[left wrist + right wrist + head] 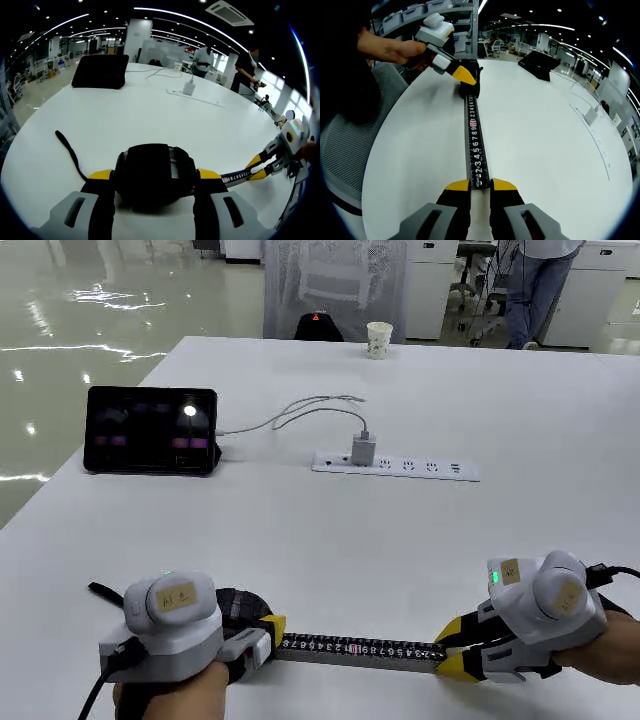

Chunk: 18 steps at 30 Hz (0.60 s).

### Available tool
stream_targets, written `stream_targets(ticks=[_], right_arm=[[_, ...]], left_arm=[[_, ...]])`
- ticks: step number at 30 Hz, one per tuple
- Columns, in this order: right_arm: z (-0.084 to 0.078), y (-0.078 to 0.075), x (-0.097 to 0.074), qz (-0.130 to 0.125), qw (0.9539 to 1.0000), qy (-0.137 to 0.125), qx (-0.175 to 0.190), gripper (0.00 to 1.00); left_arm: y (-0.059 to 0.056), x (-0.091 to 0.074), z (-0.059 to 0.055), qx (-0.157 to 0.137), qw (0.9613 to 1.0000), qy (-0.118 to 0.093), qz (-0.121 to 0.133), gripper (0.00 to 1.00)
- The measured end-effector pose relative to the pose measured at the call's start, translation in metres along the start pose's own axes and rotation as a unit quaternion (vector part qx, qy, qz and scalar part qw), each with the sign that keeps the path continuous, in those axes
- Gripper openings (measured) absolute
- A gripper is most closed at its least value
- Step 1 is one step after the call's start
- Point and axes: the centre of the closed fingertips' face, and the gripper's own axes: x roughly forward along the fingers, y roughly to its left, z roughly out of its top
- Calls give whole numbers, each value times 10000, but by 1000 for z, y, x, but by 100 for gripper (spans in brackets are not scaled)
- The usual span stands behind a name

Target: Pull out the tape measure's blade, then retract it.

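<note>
White table (pixel 400 540); black tape measure (pixel 155 172), blade (pixel 476 145) out.

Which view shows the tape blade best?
Right gripper view: the blade runs straight out from the right claw, numbers readable. Head view shows it as a thin strip, numbers tiny. Left gripper view shows mostly the case, with a short stretch beyond.

Gripping the left gripper (pixel 268 635) in the left hand (pixel 175 695) at the near left, pointing its jaws to the right and clamping the tape measure case (pixel 155 170) between them. Gripping the right gripper (pixel 445 648) in the right hand (pixel 612 645) at the near right, pointing its jaws to the left and pinching the end of the blade (pixel 475 140). Holding both grippers low, facing each other, well apart.
</note>
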Motion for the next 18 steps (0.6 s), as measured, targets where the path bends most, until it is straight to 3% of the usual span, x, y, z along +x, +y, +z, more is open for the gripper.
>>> stream_targets(ticks=[18], right_arm=[[10,-1,10,28,10000,-43,-2,10]], left_arm=[[0,0,0,-20,10000,4,-7,58]])
